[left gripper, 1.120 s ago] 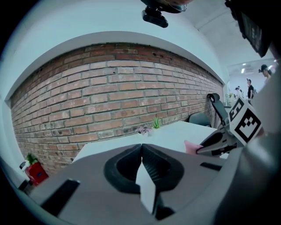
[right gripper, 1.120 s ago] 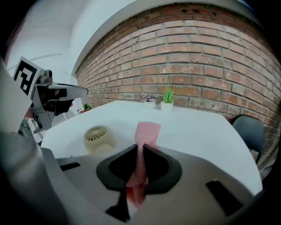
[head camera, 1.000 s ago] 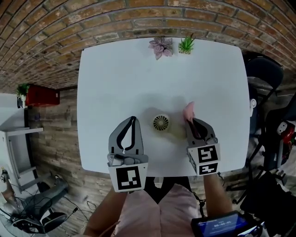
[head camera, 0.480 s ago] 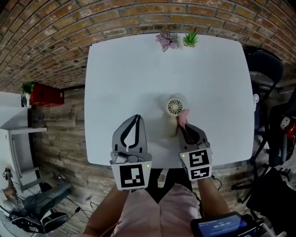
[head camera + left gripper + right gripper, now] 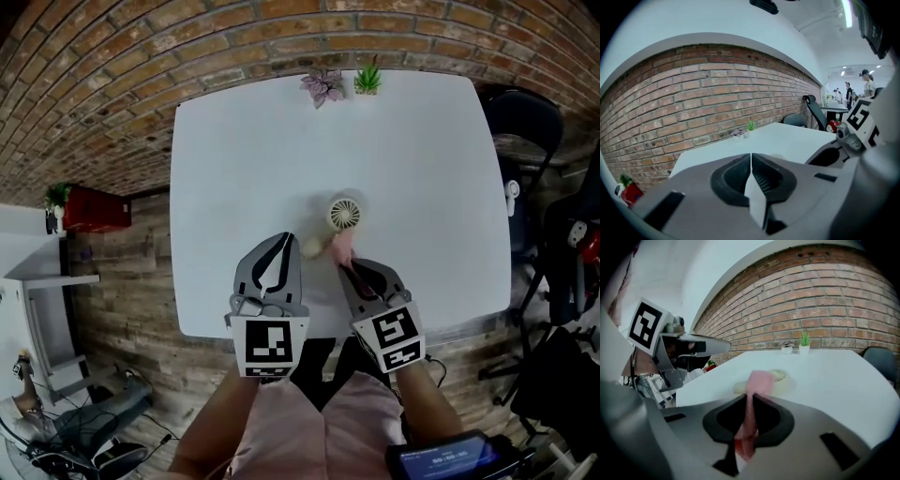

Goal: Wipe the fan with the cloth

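Right gripper [image 5: 751,398] clamped on a pink cloth [image 5: 758,380], loose end bunched past the jaw tips and hanging at the near edge of the fan [image 5: 344,214], contact with it not clear. Fan flat on the white table [image 5: 234,159], round face up, cream handle [image 5: 313,247] pointing toward the left gripper [image 5: 281,242], jaws pressed together on nothing, tip just beside the handle's end. Farther back, two small potted plants [image 5: 323,87] at the table's far edge before a brick wall [image 5: 141,56], dark chair [image 5: 520,122] off to the right.
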Demonstrator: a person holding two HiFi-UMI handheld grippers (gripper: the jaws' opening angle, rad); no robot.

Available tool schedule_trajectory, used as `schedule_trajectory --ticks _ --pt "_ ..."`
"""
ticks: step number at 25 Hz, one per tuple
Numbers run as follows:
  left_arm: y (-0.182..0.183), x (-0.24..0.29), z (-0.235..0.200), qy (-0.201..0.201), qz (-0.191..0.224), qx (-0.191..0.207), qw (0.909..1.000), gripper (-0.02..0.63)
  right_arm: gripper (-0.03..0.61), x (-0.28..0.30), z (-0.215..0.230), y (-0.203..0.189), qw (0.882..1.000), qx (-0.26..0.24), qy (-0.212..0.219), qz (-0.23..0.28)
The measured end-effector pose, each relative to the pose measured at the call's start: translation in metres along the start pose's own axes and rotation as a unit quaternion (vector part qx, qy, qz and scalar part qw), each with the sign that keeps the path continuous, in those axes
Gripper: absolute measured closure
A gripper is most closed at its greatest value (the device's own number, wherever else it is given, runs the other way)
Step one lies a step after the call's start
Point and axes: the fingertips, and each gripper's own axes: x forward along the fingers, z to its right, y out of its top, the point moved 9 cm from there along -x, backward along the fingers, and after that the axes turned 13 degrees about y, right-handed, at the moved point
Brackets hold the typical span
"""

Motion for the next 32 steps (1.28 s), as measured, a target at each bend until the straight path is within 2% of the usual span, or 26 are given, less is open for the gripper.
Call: schedule_trajectory --ticks 2,4,5,10,14,19,22,24,28,32 --pt "-0.004 0.006 0.007 -0.039 -0.017 0.010 0.9990 0.590 0.537 -0.011 0.004 0.002 1.000 0.000 0.011 0.006" --pt "-0.012 0.014 0.016 -0.087 -0.046 0.020 0.9949 0.426 0.537 -0.024 0.009 0.003 1.000 -0.007 0.022 0.003" --pt "-0.015 0.018 0.019 -0.106 -0.059 0.021 0.9924 0.403 0.537 -0.030 0.011 0.003 1.000 -0.011 0.028 0.000" --pt "-0.027 0.036 0.037 -0.152 -0.097 0.046 0.9826 0.356 0.537 -0.057 0.021 0.005 0.998 -0.022 0.048 -0.020" --pt "-0.038 0.051 0.046 -0.162 -0.130 0.069 0.9757 0.325 0.537 -0.066 0.025 0.006 0.997 -0.025 0.069 -0.031" --pt "-0.047 0.067 0.050 -0.173 -0.167 0.088 0.9667 0.318 0.537 -0.062 0.027 0.001 0.991 -0.024 0.119 -0.055" --pt "-0.053 0.074 0.051 -0.183 -0.189 0.114 0.9581 0.319 0.537 -0.055 0.030 -0.002 0.987 -0.023 0.145 -0.068" --pt "-0.055 0.079 0.051 -0.194 -0.205 0.115 0.9524 0.333 0.537 -0.050 0.034 -0.004 0.983 -0.020 0.164 -0.079" --pt "-0.055 0.084 0.050 -0.233 -0.223 0.096 0.9417 0.385 0.537 -0.037 0.038 -0.007 0.969 -0.015 0.219 -0.110" --pt "-0.054 0.088 0.045 -0.249 -0.228 0.114 0.9343 0.416 0.537 -0.023 0.039 -0.010 0.956 -0.019 0.264 -0.129"
